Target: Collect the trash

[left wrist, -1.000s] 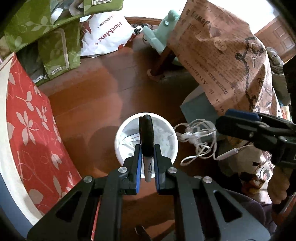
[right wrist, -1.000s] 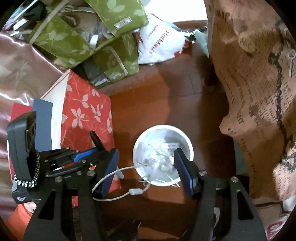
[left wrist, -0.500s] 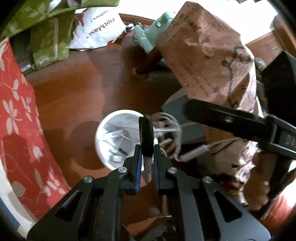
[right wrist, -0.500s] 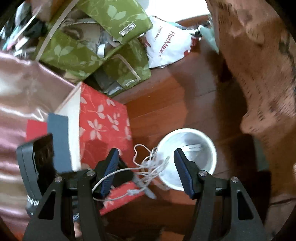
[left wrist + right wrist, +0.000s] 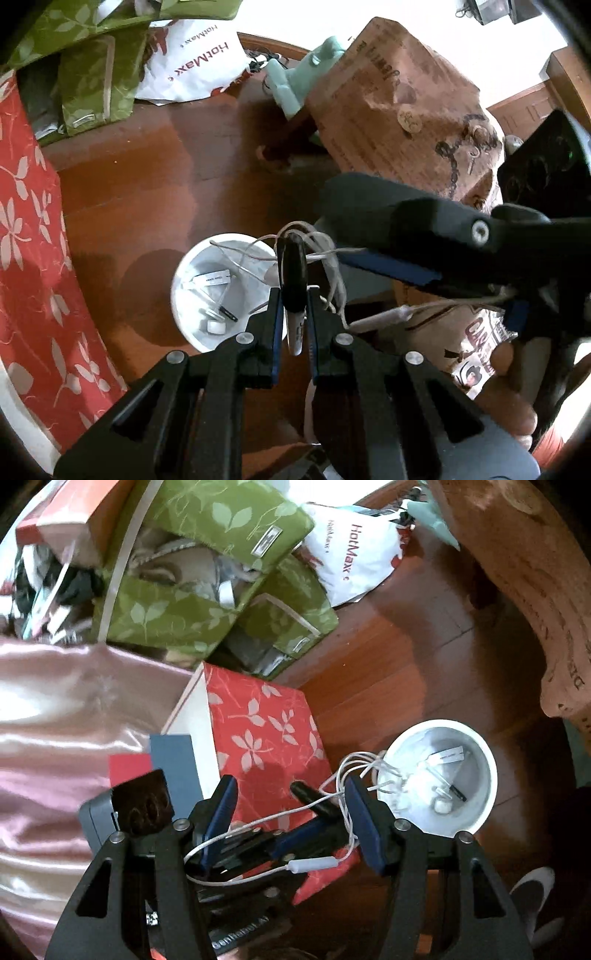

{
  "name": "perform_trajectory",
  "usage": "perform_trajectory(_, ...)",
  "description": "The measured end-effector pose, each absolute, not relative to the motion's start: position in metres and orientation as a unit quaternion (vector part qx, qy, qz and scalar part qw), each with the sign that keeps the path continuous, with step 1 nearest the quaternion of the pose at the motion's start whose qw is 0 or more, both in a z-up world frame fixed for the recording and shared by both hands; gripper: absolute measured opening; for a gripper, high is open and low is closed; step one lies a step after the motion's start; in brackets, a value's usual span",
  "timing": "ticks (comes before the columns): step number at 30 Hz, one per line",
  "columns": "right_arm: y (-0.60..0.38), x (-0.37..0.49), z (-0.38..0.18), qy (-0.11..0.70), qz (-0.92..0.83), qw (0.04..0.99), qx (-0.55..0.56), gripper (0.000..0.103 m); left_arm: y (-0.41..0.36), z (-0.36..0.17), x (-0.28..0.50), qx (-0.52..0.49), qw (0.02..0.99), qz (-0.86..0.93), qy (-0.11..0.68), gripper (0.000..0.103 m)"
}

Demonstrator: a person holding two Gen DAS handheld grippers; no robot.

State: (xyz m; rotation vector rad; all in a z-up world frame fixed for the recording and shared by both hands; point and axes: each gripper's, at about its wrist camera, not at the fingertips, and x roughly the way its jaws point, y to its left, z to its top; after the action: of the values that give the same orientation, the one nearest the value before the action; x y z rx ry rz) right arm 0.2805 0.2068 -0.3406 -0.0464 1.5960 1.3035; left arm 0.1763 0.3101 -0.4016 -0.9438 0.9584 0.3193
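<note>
My left gripper is shut on a black marker, which points out over the rim of a white bin on the wooden floor. A white earphone cable loops around the marker's tip and trails to my right gripper, whose upper finger looms close on the right. In the right wrist view, my right gripper has its jaws half apart and closing. The cable hangs over its right finger and crosses the gap unpinched. The bin holds small scraps.
A red floral box stands left of the bin. Green leaf-print bags and a white HotMax bag lie behind. A brown printed cloth drapes furniture on the right. Pink satin fabric fills the left. A person's hand grips the right tool.
The right gripper has swung in close beside the marker, bringing the cable's loops from the floor and bin onto the marker tip. In its own view the bin slid right.
</note>
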Motion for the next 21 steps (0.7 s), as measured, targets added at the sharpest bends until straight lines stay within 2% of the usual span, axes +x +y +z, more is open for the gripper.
perform_trajectory(9, 0.199, 0.299, -0.380, 0.742, 0.520, 0.417, 0.072, 0.060, 0.316, -0.400, 0.165, -0.431, 0.768, 0.165, 0.444, 0.011)
perform_trajectory(12, 0.190, 0.304, -0.387, 0.750, 0.495, 0.429, 0.091, 0.059, 0.314, -0.398, 0.164, -0.424, 0.771, 0.164, 0.447, 0.011)
perform_trajectory(14, 0.191, 0.303, -0.386, 0.741, 0.479, 0.469, 0.040, 0.052, 0.312, -0.396, 0.164, -0.420, 0.772, 0.160, 0.449, 0.011)
perform_trajectory(15, 0.192, 0.303, -0.384, 0.737, 0.480, 0.475, 0.030, 0.033, 0.310, -0.396, 0.165, -0.419, 0.773, 0.160, 0.449, 0.011)
perform_trajectory(16, 0.194, 0.300, -0.382, 0.731, 0.487, 0.477, 0.018, 0.006, 0.310, -0.395, 0.165, -0.417, 0.774, 0.159, 0.449, 0.011)
perform_trajectory(20, 0.194, 0.293, -0.374, 0.719, 0.525, 0.454, 0.033, 0.006, 0.308, -0.396, 0.167, -0.419, 0.773, 0.155, 0.449, 0.011)
perform_trajectory(21, 0.195, 0.292, -0.376, 0.726, 0.522, 0.446, 0.040, 0.012, 0.307, -0.396, 0.167, -0.418, 0.773, 0.155, 0.450, 0.011)
